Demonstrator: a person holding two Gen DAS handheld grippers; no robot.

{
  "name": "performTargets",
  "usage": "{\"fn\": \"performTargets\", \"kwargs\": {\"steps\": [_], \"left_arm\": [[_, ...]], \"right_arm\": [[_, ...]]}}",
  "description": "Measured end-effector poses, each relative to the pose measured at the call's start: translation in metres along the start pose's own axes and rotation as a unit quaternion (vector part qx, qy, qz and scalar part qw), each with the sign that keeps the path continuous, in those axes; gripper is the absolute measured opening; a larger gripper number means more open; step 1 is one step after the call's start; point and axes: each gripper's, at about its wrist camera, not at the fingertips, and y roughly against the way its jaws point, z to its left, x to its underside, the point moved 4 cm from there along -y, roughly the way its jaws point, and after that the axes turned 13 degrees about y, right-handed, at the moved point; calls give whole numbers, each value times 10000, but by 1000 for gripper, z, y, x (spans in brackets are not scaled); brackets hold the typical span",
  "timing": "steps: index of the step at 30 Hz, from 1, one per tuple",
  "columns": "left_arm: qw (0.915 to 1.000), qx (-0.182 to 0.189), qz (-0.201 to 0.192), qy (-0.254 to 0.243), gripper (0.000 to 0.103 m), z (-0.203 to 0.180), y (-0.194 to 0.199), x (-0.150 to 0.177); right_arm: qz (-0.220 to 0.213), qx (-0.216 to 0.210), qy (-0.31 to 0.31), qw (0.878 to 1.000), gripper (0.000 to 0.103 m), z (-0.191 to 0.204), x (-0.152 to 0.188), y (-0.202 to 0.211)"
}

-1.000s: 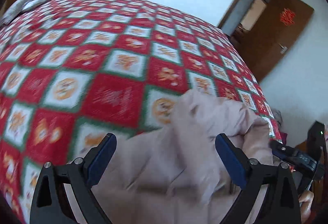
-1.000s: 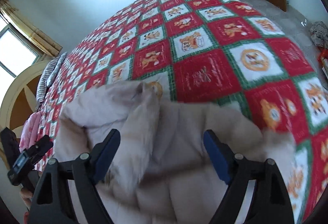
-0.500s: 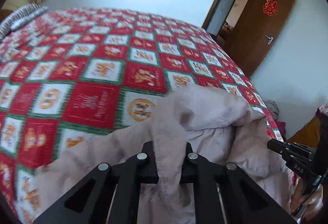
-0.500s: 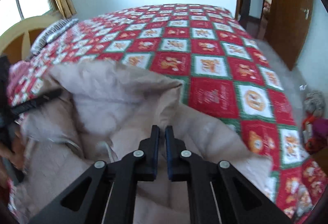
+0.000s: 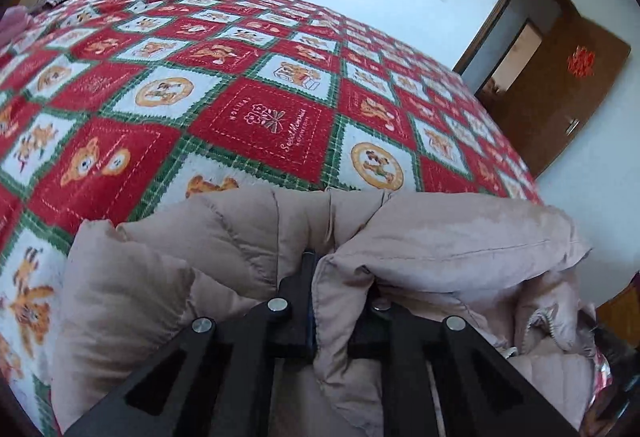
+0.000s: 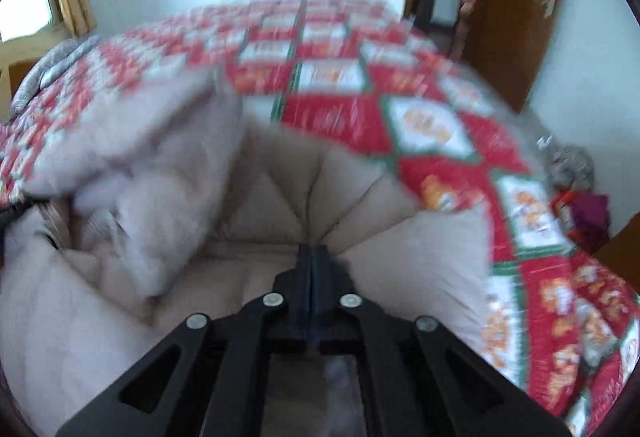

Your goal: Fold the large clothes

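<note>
With both grippers, left [image 5: 320,269] and right [image 6: 314,257], clamped on the jacket [image 5: 440,229], jaws easing slightly, we must next spread it over the bed [image 5: 260,117].

Left hand-held gripper [image 5: 320,269] pinches pink padded jacket [image 5: 440,233] over bedspread [image 5: 256,109], opening.

Daylight from the window [image 6: 24,5] lit my views evenly and softly. The right view smeared with motion blur; both bowed at their dark edges.
</note>
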Motion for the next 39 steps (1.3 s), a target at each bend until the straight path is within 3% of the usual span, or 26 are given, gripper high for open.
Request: {"fn": "performTargets", "kwargs": {"steps": [3,4,7,10,11,12,14,16,17,20,22,23,25,26,30,33,39], "left_arm": [[9999,90,-29,65,12,1,0,-1],[9999,91,-49,59,12,0,1,0],[9999,80,-75,44,12,-1,1,0],[9999,81,-84,41,12,2,2,1],[9999,80,-82,40,12,2,2,1],[9999,86,-81,43,12,2,2,1],[9999,113,-74,52,12,3,3,2],[9998,162,-61,72,12,3,3,2],[9998,169,-50,62,13,3,3,2],[9997,206,87,-6,13,1,7,3],[9995,159,237,-108,18,-2,18,4],[9994,120,236,-210,23,-4,31,4],[9989,1,64,-470,49,-10,58,6],[9982,-49,-11,-599,52,-13,68,7],[9928,-166,-100,-1182,53,-44,92,13],[9850,-492,-261,-1633,53,-86,96,12],[9904,-475,-9,-1298,54,-91,104,-5]], "right_arm": [[-506,-277,-397,9975,28,-8,-45,16],[-491,-389,-542,9966,37,-8,-61,11],[-261,-816,-1283,9880,42,-10,-95,-23],[548,-1638,-2269,9585,40,6,-89,-70],[965,-1925,-2429,9458,38,20,-75,-85],[1261,-2049,-2312,9427,32,37,-59,-90],[1573,-1967,-1712,9525,31,63,-35,-88],[1270,-1557,-962,9749,29,78,-17,-73],[1117,-1448,-751,9803,29,80,-11,-69],[672,-1348,-338,9880,29,85,-2,-68],[543,-1058,51,9929,29,93,-1,-68],[533,-903,218,9943,29,98,-3,-68],[526,-781,359,9949,30,100,-3,-70],[516,-792,348,9949,30,98,-5,-71],[473,-797,334,9951,30,97,-5,-70],[449,-824,308,9951,30,98,-2,-68],[421,-842,289,9951,31,99,-2,-67]]}}
